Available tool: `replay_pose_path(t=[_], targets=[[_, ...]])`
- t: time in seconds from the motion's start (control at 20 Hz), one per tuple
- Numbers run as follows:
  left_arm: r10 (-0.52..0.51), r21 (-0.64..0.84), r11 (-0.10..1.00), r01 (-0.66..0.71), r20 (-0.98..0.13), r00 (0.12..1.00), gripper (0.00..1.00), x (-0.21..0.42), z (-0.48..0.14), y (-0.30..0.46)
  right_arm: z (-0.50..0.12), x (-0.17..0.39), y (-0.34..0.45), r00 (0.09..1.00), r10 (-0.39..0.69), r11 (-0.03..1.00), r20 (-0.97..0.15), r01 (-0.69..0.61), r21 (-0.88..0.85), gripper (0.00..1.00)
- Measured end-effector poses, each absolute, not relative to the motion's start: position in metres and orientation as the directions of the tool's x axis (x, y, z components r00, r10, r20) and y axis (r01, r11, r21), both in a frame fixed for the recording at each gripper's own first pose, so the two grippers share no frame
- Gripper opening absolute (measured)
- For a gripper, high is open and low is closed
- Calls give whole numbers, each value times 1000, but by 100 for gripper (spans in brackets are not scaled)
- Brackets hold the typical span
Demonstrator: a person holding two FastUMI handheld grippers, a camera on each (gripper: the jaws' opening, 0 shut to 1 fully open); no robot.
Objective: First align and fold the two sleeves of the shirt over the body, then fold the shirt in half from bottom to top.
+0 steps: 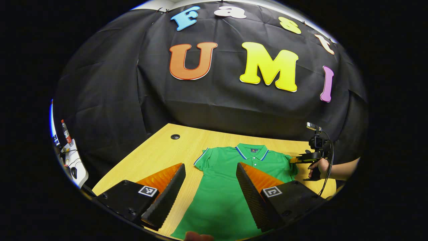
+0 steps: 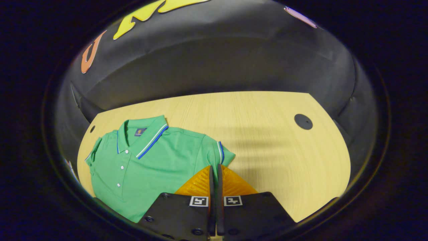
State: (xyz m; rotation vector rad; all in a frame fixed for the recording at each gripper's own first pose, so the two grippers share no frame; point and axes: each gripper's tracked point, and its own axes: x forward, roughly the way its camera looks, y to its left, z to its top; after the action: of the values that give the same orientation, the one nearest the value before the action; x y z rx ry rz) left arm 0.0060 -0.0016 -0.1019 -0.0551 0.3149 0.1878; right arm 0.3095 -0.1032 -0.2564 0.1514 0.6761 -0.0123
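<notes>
1. Pale wood-grain counter (image 1: 157,154) running up to the black cloth wall (image 1: 110,100); round dark hole (image 1: 175,136) near its far left corner in the left gripper view; a second round dark hole (image 2: 303,121) toward the far right in the right gripper view.

2. Green polo shirt (image 1: 220,187) lying flat on the counter, front up, collar (image 1: 252,151) toward the wall and hem toward the near edge; blue and white trim along collar and sleeve cuffs; white buttons down the placket; both short sleeves spread out to the sides, neither folded over the body.

3. Left tongs (image 1: 210,187) in the left gripper view held wide open above the lower body of the shirt, one finger over bare counter just left of the shirt, the other over the shirt's right part; nothing between them.

4. Right tongs (image 2: 214,177) in the right gripper view with fingers drawn nearly together, only a thin slit between; tips at the edge of the shirt's right sleeve (image 2: 219,152); cannot tell whether any cloth is pinched; seen far off in the left gripper view at the shirt's right sleeve, held by a hand (image 1: 317,167) with a bare forearm and a cable looping beside it.

5. Small clutter at the far left edge of the left gripper view: a bottle (image 1: 66,130) with a red cap standing on a white surface (image 1: 78,167).

6. Fingertip (image 1: 197,237) at the bottom edge of the left gripper view, over the shirt's hem.
</notes>
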Motion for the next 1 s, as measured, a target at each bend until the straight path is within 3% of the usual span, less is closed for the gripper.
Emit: replay_pose_path(t=[0.4,1.0], targets=[[165,-34,982,-185,-308,937,98,1,-101,-2,-230,301,-99,805,21,989,-592,69,128,2],[205,-111,962,-248,-303,931,98,-20,-109,42,-202,299,-7,821,50,998,-568,-18,63,2]])
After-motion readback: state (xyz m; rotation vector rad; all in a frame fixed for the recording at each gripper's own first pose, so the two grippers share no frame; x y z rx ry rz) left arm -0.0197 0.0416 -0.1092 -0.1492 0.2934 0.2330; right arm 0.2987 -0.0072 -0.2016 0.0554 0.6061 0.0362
